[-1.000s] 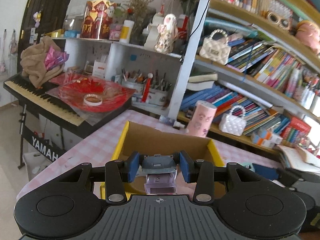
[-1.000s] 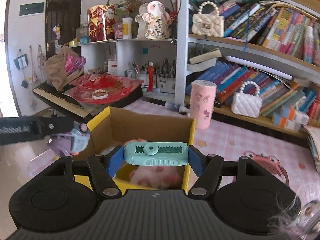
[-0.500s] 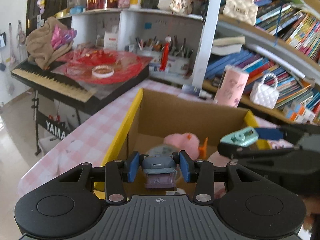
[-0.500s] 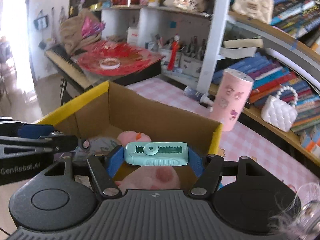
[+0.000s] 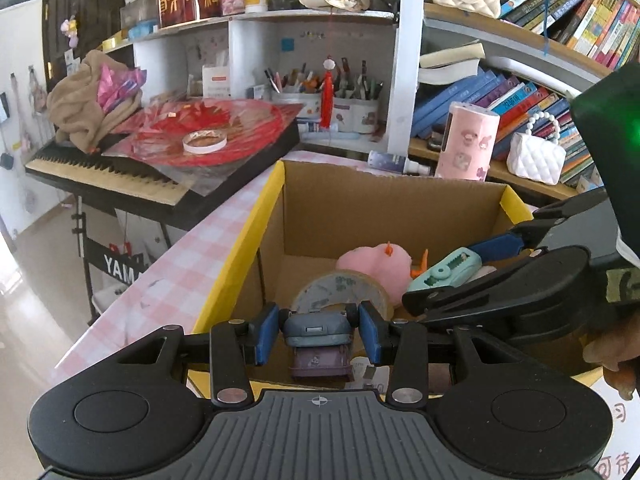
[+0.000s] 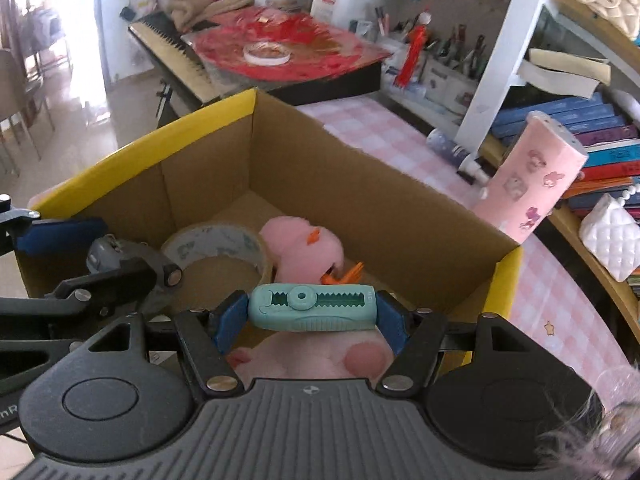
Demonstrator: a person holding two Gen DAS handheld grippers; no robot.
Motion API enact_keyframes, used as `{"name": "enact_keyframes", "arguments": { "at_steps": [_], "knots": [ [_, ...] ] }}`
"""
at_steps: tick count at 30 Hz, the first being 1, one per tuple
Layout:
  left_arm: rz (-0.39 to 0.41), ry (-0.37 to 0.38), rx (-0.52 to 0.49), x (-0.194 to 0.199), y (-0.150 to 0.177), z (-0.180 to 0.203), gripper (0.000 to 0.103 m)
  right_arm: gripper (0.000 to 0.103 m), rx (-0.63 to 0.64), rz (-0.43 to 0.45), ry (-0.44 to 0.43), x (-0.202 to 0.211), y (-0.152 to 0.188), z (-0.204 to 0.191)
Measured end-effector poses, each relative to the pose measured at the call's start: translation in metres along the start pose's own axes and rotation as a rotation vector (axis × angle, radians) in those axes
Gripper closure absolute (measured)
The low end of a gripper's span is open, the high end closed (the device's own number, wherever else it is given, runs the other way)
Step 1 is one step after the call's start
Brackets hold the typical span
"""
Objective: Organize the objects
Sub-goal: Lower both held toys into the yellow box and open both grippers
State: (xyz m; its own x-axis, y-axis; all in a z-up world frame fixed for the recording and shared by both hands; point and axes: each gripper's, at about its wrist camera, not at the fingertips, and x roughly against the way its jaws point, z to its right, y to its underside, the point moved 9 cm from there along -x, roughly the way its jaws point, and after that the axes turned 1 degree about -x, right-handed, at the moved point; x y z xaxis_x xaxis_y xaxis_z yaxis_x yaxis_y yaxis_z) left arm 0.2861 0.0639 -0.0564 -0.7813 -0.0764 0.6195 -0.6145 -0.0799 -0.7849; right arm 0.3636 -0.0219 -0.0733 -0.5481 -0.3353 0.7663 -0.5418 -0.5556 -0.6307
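An open cardboard box with yellow flap edges stands on the pink checked table. Inside lie a roll of tape and a pink plush toy. My left gripper is shut on a small grey and purple toy car, held over the box's near edge. In the right wrist view that car shows at the left. My right gripper is shut on a teal correction-tape dispenser, hanging above the box interior beside the left gripper.
A pink patterned tube and a small bottle stand behind the box. Bookshelves with a white quilted purse line the back. A keyboard under red wrapping sits at the left, beyond the table's edge.
Both grippers have moved forward and dipped over the box, so its inside is now in view. The right gripper with the teal dispenser has come in beside the left one. Both grips are unchanged.
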Motion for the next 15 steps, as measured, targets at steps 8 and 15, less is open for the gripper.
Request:
{"name": "enact_keyframes", "arguments": {
  "at_steps": [8,15],
  "knots": [
    [0.101,-0.004,0.004,0.025,-0.011,0.000,0.052,0.018,-0.066,0.067,0.009,0.014,-0.002,0.004],
    [0.224,-0.019,0.011,0.067,-0.026,-0.008,0.026,0.018,-0.231,0.248,0.052,0.075,-0.003,0.015]
  ]
}}
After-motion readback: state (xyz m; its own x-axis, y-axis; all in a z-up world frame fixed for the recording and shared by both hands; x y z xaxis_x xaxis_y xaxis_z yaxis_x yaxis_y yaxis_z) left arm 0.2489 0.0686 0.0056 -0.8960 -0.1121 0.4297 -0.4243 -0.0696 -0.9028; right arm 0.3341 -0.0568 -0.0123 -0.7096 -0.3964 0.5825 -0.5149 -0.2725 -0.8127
